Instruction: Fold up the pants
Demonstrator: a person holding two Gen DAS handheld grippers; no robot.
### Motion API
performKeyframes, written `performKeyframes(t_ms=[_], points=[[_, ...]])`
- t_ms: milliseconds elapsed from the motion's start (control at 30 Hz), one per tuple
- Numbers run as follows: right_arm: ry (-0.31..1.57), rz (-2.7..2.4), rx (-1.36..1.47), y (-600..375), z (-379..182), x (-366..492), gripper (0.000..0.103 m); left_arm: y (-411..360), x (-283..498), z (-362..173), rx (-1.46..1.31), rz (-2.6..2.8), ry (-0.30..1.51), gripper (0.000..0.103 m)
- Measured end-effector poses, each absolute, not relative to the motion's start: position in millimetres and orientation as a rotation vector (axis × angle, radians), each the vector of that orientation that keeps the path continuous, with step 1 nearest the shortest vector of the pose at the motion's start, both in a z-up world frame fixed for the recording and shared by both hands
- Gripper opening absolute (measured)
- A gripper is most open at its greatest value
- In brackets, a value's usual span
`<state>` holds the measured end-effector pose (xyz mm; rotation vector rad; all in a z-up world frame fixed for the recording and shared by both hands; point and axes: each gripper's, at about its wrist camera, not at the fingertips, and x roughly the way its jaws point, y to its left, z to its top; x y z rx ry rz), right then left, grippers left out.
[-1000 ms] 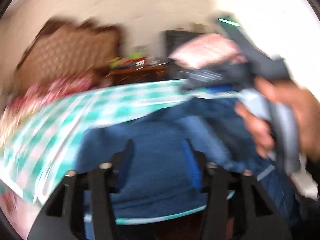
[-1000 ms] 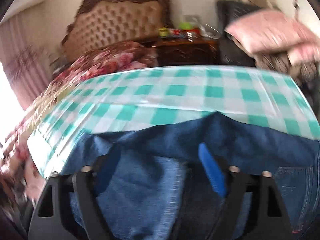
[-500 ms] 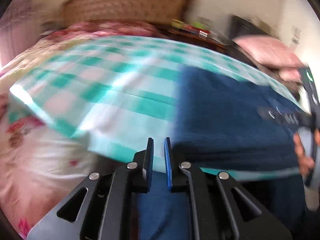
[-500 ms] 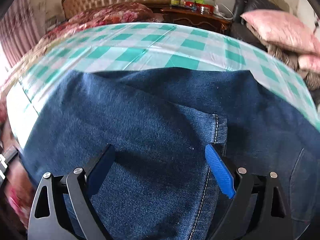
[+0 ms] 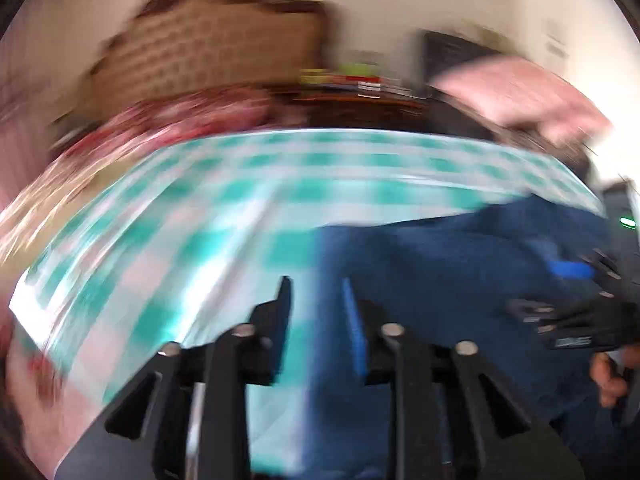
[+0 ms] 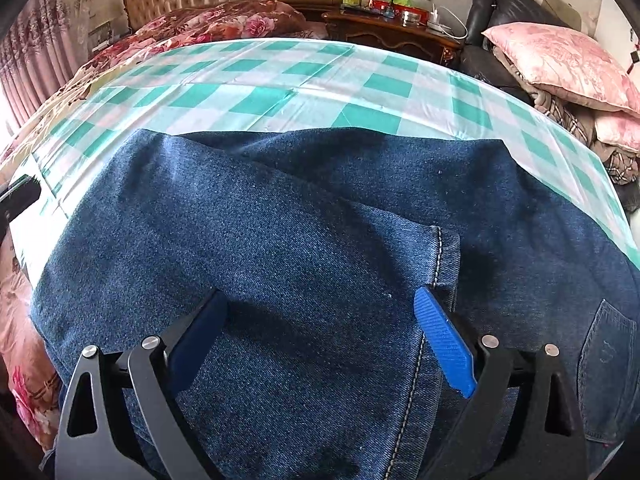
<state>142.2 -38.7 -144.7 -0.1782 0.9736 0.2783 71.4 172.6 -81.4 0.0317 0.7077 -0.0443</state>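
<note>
We see the pants point(image 6: 304, 248) lying on the green-and-white checked cloth point(image 6: 280, 84) that covers the table, filling the lower half of the right wrist view from about 8 o'clock round to 4 o'clock. We judge the fold to be partly done: one leg already lies doubled back over the rest, its stitched hem point(image 6: 444, 256) ending just above the blue pad at about 4 o'clock, and a back pocket point(image 6: 608, 364) shows at the right edge. What we think is left is at least one more fold to make a compact stack, plus smoothing the diagonal ridge that runs across the denim. The right hand-held gripper point(image 6: 320, 320) hovers over the folded leg with its jaws spread wide and nothing between them. The left hand-held gripper point(image 5: 316, 312) is heavily blurred in its own view; its jaws stand a little apart and seem empty, poised over the line where the denim edge meets the cloth at about 6 o'clock. As for writing, a pale label on the other tool's body at 3 o'clock in the left view is too smeared to read, and the jars on the nightstand point(image 6: 392, 28) at 12 o'clock are too small to make out.
</note>
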Motion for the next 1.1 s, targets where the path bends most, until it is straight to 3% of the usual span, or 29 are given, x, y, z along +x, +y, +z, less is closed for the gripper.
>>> performKeyframes(t_ms=[233, 267, 300, 333, 467, 600, 700, 800, 1100], points=[[0.981, 0.277, -0.179, -38, -146, 142, 0.092, 146, 163, -115, 0.003, -0.261, 0.878, 0.034], [0.981, 0.279, -0.180, -38, -146, 142, 0.092, 163, 177, -122, -0.026, -0.157, 0.908, 0.031], [0.979, 0.280, -0.179, -38, -146, 142, 0.092, 176, 181, -124, -0.067, -0.112, 0.905, 0.019], [0.977, 0.279, -0.178, -38, -146, 142, 0.092, 191, 186, -124, -0.113, -0.062, 0.902, 0.018], [0.976, 0.274, -0.175, -38, -146, 142, 0.092, 217, 179, -111, -0.172, 0.050, 0.875, 0.029], [0.975, 0.272, -0.173, -38, -146, 142, 0.092, 204, 143, -103, -0.225, -0.118, 0.846, 0.051], [0.974, 0.274, -0.175, -38, -146, 142, 0.092, 190, 122, -117, -0.158, -0.106, 0.899, 0.052], [0.974, 0.274, -0.175, -38, -146, 142, 0.092, 204, 107, -132, -0.133, 0.085, 0.936, 0.071], [0.972, 0.271, -0.172, -38, -146, 142, 0.093, 192, 46, -121, -0.169, -0.042, 0.913, 0.069]])
